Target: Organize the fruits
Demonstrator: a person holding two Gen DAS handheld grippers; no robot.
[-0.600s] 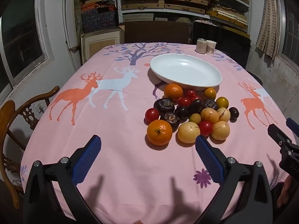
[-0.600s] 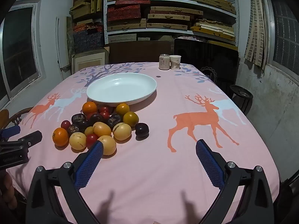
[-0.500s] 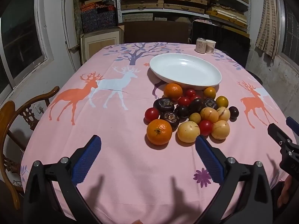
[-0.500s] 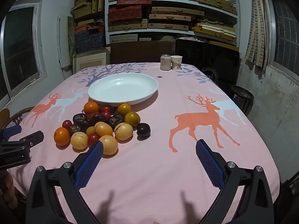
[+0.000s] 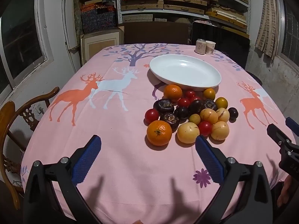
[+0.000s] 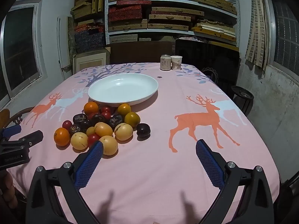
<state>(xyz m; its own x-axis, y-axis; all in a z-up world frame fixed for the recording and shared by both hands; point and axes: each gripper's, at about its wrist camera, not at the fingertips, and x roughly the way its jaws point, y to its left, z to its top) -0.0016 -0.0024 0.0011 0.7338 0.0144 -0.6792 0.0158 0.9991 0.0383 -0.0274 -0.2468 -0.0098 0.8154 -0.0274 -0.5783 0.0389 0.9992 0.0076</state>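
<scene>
1. The fruits [image 5: 188,112] lay in one tight heap on the pink deer tablecloth [image 5: 115,149], touching each other and butting against the near rim of the white plate [image 5: 186,84]; the plate was empty, so by my reading the sorting had not begun.
2. The left gripper [image 5: 147,148] hung over bare cloth just short of the heap, jaws spread wide with nothing between them, tilted down toward the nearest orange [image 5: 159,133] (probably the easiest first pick, since it sat at the heap's edge).
3. The right gripper [image 6: 149,152] was likewise wide apart and empty, its left pad overlapping a yellow fruit [image 6: 110,144] in view, though contact could not be judged.
4. A can [image 6: 165,62] and paper cup [image 6: 176,62] stood at the far edge, well apart from the work.
</scene>
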